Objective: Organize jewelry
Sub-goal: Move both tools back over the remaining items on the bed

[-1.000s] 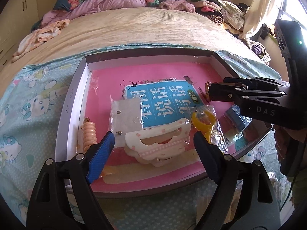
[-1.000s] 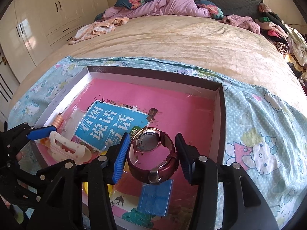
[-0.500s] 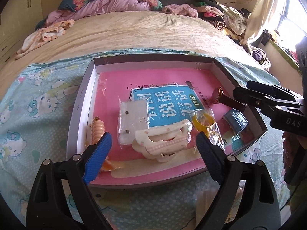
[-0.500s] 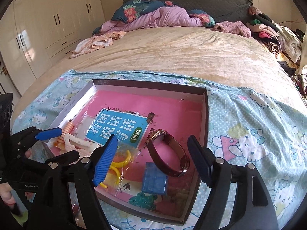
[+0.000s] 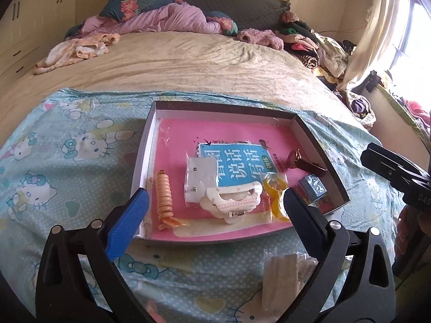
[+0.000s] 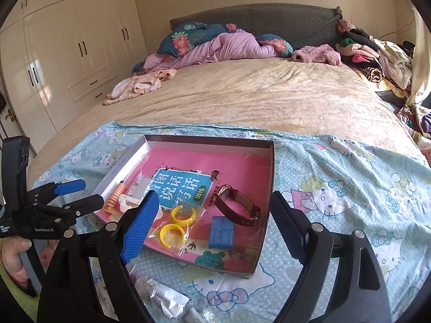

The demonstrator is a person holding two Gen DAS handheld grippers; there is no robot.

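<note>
The left hand-held gripper [image 5: 214, 215] is standing wide apart with nothing between its blue pads, and its jaws have just been opening further. In the left wrist view it is hovering back from the near edge of the shallow box [image 5: 309, 134] lying on the cartoon-print sheet [image 5: 80, 148] of the bed, where a second ago its pads were flanking the white hair clip [image 5: 231, 199] inside the box. The clip is resting on the pink lining beside the orange coil hair tie [image 5: 163, 196], the card of earrings [image 5: 200, 177] and the yellow rings [image 5: 274, 184]. The watch [image 5: 304, 162] is lying near the box's right wall, next to the small blue box [image 5: 312, 187]. The right hand-held gripper [image 5: 377, 161] is showing at the right edge, outside the box, whereas earlier it was reaching over the lining.

In the right wrist view the right hand-held gripper [image 6: 212, 220] is spread wide and empty; its jaws have just been opening. A second ago they were bracketing the watch [image 6: 237, 206]; now it is lying free on the lining, on its side, by the blue box [image 6: 221, 232]. The left hand-held gripper [image 6: 80, 193], in a hand [image 6: 13, 258], is hanging at the left.
</note>
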